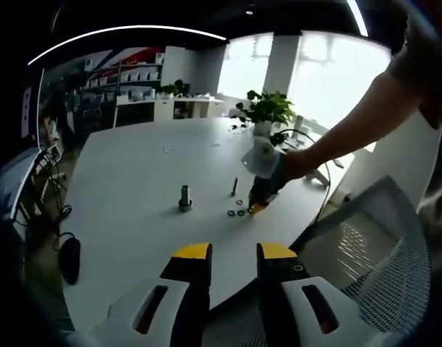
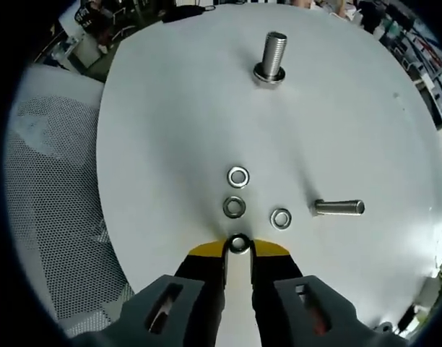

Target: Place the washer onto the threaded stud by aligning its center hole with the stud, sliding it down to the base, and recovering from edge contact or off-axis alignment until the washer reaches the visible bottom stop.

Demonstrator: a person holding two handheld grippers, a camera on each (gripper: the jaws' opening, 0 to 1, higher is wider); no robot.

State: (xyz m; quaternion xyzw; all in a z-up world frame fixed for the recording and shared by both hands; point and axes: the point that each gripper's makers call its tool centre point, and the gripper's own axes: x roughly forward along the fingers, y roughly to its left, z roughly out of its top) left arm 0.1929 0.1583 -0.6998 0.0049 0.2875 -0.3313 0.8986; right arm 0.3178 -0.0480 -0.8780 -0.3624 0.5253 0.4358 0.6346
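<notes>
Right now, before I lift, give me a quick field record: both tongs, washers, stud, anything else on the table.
right tongs: tips down at the table, closed around one washer at its edges
left tongs: held back above the table's near edge, open, empty
loose washers: three flat on the table, just beyond the right tips
threaded stud: upright, farther across the table, bare thread, a ring at its base
bolt: lying on its side beside the washers
</notes>
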